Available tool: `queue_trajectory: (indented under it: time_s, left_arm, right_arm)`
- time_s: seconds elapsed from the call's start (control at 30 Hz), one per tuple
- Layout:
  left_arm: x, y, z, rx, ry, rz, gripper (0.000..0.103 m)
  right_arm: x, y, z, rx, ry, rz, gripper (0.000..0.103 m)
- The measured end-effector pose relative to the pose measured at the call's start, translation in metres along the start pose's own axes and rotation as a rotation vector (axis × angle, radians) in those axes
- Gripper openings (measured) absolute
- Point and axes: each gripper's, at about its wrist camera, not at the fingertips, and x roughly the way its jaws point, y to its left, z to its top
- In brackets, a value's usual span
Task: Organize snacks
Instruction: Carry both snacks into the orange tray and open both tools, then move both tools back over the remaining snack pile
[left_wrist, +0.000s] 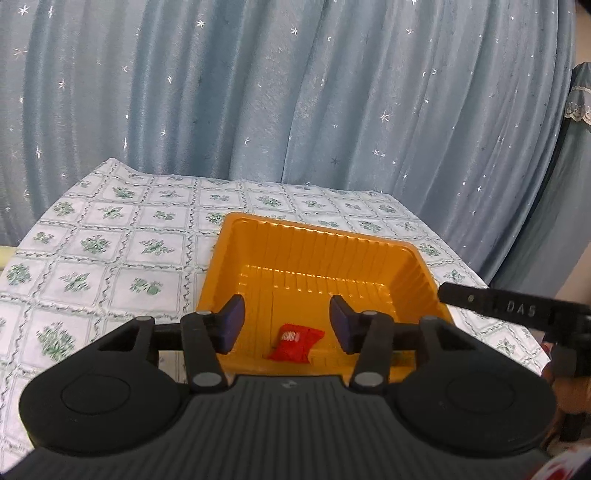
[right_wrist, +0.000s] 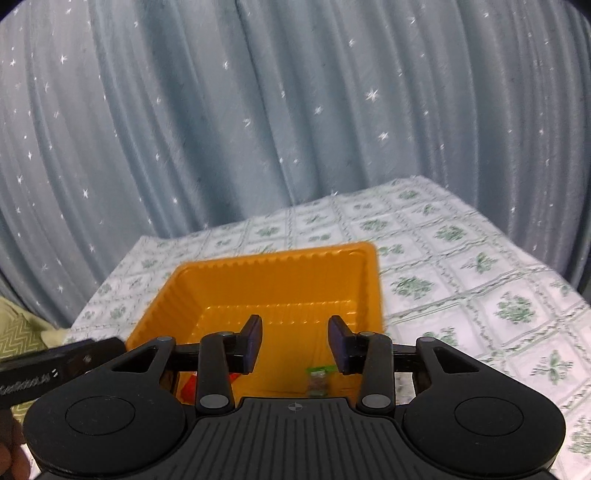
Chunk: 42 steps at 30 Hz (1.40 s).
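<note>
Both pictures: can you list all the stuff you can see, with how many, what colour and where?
tray: one, orange, on the tablecloth
red snack packet: one, lying in the tray
green snack packet: one, blurred, in the tray's near end
tablecloth: one, white with green flowers, over the table
curtain: one, blue-grey with silver stars, behind the table
left tool: one, black, open above the tray
right tool: one, black, open above the tray

Orange tray (left_wrist: 406, 269), its walls ribbed; red packet (left_wrist: 295, 342) with white print near in it; green packet (right_wrist: 318, 377) beside; white tablecloth (left_wrist: 110, 258) gridded with green sprigs; far, blue-grey curtain (left_wrist: 295, 92) flecked with silver stars; black grippers with blue pads (left_wrist: 233, 322).
</note>
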Motion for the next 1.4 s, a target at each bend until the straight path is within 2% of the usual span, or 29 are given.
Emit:
queue_trajectory:
  time_s: [0.1, 0.33, 0.77, 1.07, 1.4]
  left_arm:
    - [-0.020, -0.005, -0.005, -0.013, -0.005, -0.004, 0.053]
    - [-0.072, -0.021, -0.027, -0.030, 0.006, 0.005, 0.053]
    - [-0.167, -0.044, -0.068, -0.024, 0.005, 0.044, 0.059]
    - [-0.210, -0.047, -0.100, -0.045, 0.022, 0.073, 0.061]
    - [-0.236, -0.042, -0.129, -0.042, 0.061, 0.118, 0.063]
  right_arm:
    - [-0.022, 0.000, -0.001, -0.011, -0.014, -0.015, 0.042]
    - [-0.082, -0.001, -0.016, -0.022, -0.016, -0.024, 0.046]
    - [-0.173, -0.003, -0.078, -0.004, 0.042, -0.042, 0.048]
    - [-0.211, 0.008, -0.106, -0.043, 0.059, -0.031, 0.049]
    - [-0.233, 0.018, -0.135, -0.099, 0.098, -0.009, 0.051]
